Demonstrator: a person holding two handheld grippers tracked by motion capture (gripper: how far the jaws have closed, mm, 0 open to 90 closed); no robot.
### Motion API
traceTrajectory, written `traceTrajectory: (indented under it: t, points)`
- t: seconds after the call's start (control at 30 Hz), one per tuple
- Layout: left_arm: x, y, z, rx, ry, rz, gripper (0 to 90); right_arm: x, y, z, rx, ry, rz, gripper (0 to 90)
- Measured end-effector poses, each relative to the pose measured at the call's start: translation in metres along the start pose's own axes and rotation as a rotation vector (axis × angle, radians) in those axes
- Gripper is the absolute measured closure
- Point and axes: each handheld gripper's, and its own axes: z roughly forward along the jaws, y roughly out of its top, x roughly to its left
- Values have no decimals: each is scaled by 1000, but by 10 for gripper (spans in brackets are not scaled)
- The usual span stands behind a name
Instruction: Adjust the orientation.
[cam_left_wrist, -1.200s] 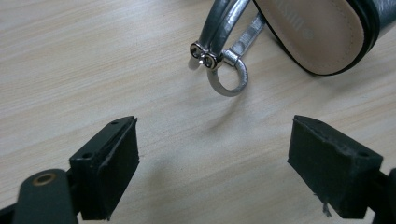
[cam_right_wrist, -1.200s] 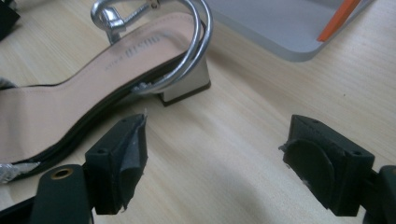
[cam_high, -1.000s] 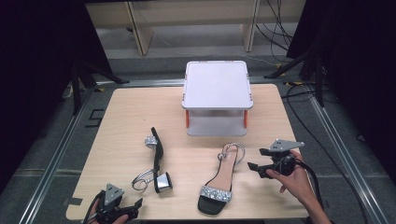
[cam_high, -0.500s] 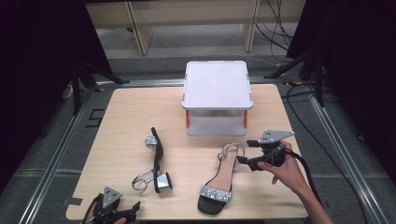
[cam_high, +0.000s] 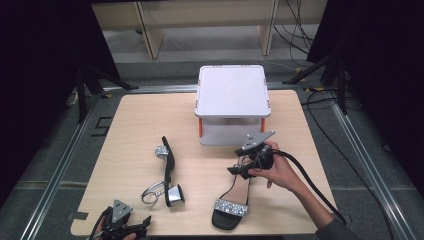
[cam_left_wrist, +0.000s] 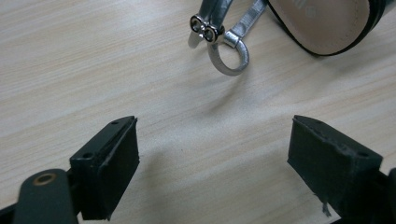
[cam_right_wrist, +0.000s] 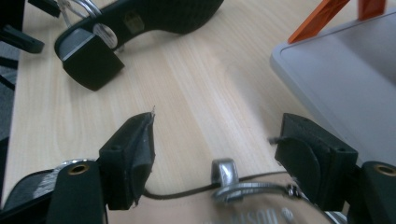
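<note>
Right gripper (cam_high: 239, 169), jaws apart, straddles the thin ankle strap at the heel end of the upright black rhinestone-banded sandal (cam_high: 231, 202), whose long axis runs toward the table's near edge. Left gripper (cam_high: 142, 223), jaws apart, holds nothing, farther off

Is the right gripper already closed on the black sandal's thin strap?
No, the right gripper is open; the thin strap lies untouched between its jaws.
</note>
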Motion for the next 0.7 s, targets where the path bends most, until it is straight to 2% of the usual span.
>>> traceTrajectory:
  t: [0.03,0.07,0.13,0.17,0.2,0.23,0.3,0.33,0.4,0.47,0.5,0.53,0.6,0.67,0.7]
  points:
    - [1,1,-1,20,6,19,159,-2,1,4,8,1,3,293]
    - [0,1,0,13,2,6,159,-5,1,9,24,24,20,295]
    - [1,1,0,21,4,17,159,-8,0,17,45,31,32,302]
    - [0,1,0,21,3,16,159,-9,-1,23,92,33,40,312]
    - [0,1,0,15,1,12,159,-9,-2,24,114,40,48,319]
    - [0,0,0,12,0,9,159,-10,-3,25,138,40,46,336]
    - [0,0,0,12,1,8,159,-10,-5,24,141,36,37,342]
    - [-1,0,1,6,1,0,159,-9,-6,22,135,47,53,349]
    - [-1,0,1,7,3,2,159,-8,-9,14,123,57,56,365]
    - [-1,0,1,6,4,2,159,-4,-15,3,157,59,74,371]
    - [-1,0,1,5,4,2,159,2,-25,-6,137,48,53,377]
    - [-1,0,1,6,3,3,159,2,-25,-6,137,48,53,377]
    - [0,1,1,14,-1,18,159,8,-30,-18,98,-18,25,368]
    - [0,1,1,28,6,27,159,8,-28,-24,64,11,44,339]
    - [-2,1,3,7,3,6,159,6,-25,-25,39,18,48,323]
